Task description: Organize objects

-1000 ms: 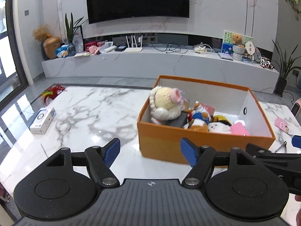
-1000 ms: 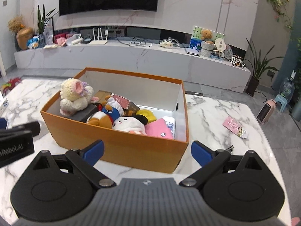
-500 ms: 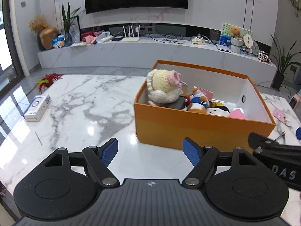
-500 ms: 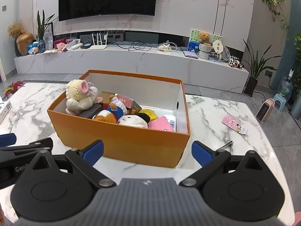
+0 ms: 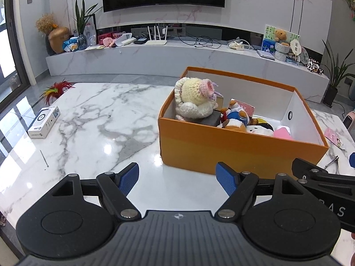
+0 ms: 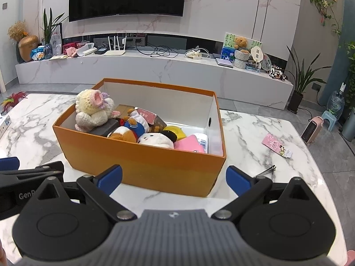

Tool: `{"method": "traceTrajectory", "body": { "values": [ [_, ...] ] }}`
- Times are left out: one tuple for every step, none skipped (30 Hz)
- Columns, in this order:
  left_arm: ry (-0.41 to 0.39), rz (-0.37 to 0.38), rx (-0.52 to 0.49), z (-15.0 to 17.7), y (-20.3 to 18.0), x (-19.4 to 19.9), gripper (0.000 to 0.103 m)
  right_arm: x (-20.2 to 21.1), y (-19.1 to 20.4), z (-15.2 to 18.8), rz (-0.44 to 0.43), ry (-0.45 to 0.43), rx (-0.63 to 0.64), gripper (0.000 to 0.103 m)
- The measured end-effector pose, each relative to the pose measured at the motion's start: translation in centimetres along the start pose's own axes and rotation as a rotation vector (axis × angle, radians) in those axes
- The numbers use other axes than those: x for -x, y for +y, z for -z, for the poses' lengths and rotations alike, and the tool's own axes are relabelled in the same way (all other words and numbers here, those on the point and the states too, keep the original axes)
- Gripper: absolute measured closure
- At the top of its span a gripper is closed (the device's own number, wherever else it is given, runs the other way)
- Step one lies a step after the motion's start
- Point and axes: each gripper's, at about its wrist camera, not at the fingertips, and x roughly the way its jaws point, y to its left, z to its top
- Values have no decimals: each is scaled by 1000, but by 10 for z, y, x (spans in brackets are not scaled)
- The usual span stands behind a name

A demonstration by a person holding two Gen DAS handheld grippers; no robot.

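An open orange box (image 6: 142, 161) stands on the marble table (image 5: 93, 119), packed with a crocheted cream doll (image 6: 92, 110), a sailor-suited plush (image 6: 135, 125), a white round-faced plush (image 6: 155, 139) and a pink item (image 6: 190, 145). The left gripper (image 5: 177, 178), jaws just widened, and the right gripper (image 6: 174, 180) both hang spread and empty before the box's near wall. A nail clipper (image 6: 265, 170) and pink card (image 6: 276, 147) lie to its right, a white carton (image 5: 44, 122) far left.

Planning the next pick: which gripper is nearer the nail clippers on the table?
Right. The right gripper has the nail clippers just past its outer finger; the left gripper sits farther across, fronting the orange box.
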Motion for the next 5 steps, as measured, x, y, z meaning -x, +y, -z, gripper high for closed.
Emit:
{"method": "traceTrajectory", "body": {
  "values": [
    [0,1,0,0,0,0,13,0,0,0,1,0,0,3],
    [0,1,0,0,0,0,13,0,0,0,1,0,0,3],
    [0,1,0,0,0,0,13,0,0,0,0,0,0,3],
    [1,1,-4,0,0,0,13,0,0,0,1,-1,-1,3],
    [0,1,-8,0,0,0,13,0,0,0,2,-2,-1,3]
  ]
}}
